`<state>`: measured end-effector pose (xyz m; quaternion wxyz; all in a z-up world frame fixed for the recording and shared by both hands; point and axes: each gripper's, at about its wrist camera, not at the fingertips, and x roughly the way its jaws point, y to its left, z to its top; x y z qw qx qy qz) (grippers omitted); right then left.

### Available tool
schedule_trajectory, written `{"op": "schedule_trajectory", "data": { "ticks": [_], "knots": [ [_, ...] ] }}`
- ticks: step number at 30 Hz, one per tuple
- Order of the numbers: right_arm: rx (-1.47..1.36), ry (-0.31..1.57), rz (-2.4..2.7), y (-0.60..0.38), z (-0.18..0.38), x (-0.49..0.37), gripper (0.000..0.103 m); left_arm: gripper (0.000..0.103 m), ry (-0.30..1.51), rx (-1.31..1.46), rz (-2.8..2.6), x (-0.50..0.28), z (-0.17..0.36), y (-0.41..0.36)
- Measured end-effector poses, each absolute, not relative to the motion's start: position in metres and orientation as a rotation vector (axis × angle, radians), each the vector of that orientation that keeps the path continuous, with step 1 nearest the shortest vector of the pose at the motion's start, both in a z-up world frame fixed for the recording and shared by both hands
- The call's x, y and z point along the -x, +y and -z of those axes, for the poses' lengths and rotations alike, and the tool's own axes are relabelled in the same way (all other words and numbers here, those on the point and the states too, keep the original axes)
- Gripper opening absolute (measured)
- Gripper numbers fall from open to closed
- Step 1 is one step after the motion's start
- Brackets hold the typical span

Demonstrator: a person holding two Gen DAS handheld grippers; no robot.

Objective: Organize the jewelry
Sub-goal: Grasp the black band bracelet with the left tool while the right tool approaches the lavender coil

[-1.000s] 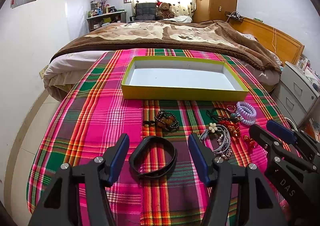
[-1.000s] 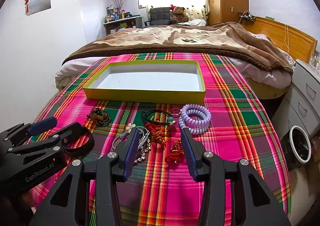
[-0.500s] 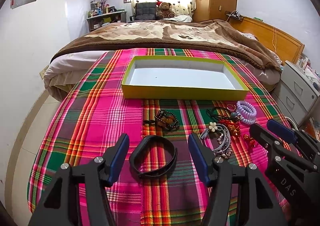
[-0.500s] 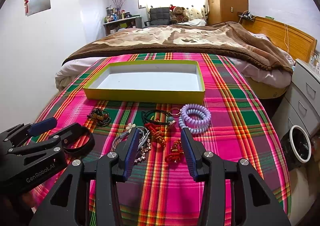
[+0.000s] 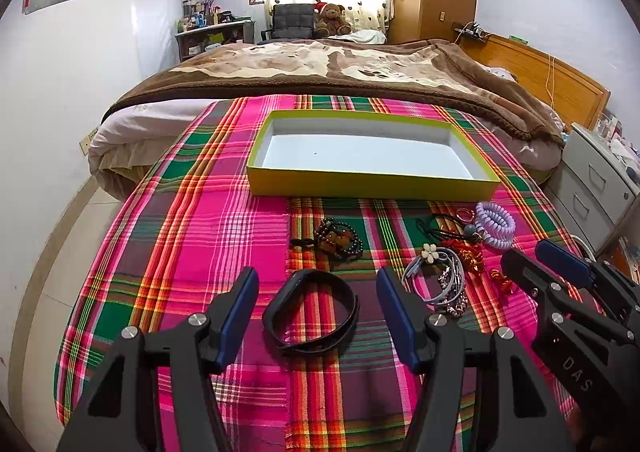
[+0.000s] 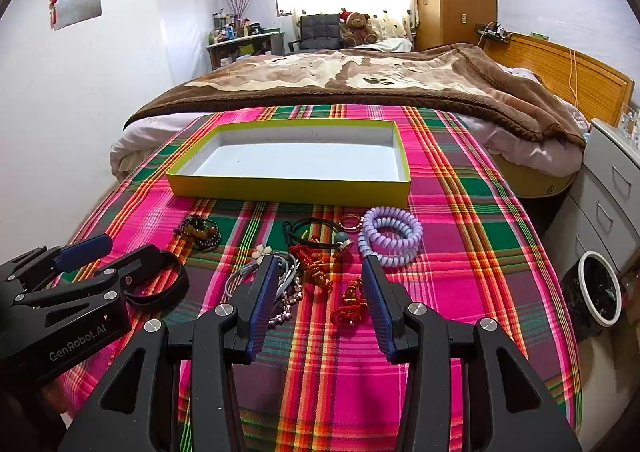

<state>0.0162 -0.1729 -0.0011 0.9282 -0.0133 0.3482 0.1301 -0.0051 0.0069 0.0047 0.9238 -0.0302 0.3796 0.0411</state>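
Observation:
A yellow box with a white empty floor lies on the plaid cloth. In front of it lie a black band, a dark bead bracelet, a silver bangle bunch with a white flower, red knotted cords, a black cord and a lilac coil bracelet. My left gripper is open with the black band between its fingers. My right gripper is open above the red cords.
The plaid cloth covers a table at the foot of a bed with a brown blanket. A grey drawer cabinet and a white-rimmed bin stand at the right. The white wall is at the left.

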Motion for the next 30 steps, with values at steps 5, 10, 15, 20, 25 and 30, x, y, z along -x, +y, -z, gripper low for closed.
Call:
{"op": "schedule_trajectory", "data": {
  "ticks": [5, 10, 15, 20, 25, 30],
  "knots": [
    [0.026, 0.714, -0.267, -0.174, 0.001, -0.016, 0.044, 0.063, 0.782, 0.062, -0.083, 0.005, -0.004, 0.007],
    [0.027, 0.714, -0.266, -0.174, 0.001, -0.017, 0.044, 0.063, 0.789, 0.064, -0.075, 0.005, -0.001, 0.011],
    [0.017, 0.717, -0.255, -0.176, 0.002, -0.018, 0.044, 0.063, 0.812, 0.106, 0.013, 0.006, 0.005, 0.023],
    [0.002, 0.718, -0.224, -0.186, 0.002, -0.022, 0.044, 0.063, 0.849, 0.144, 0.021, 0.005, 0.019, 0.040],
    [0.000, 0.721, -0.214, -0.193, 0.003, -0.025, 0.044, 0.063, 0.861, 0.116, -0.012, 0.001, 0.024, 0.044],
    [0.003, 0.722, -0.213, -0.195, 0.004, -0.026, 0.044, 0.063, 0.890, 0.140, -0.016, -0.004, 0.034, 0.050]
  ]
}}
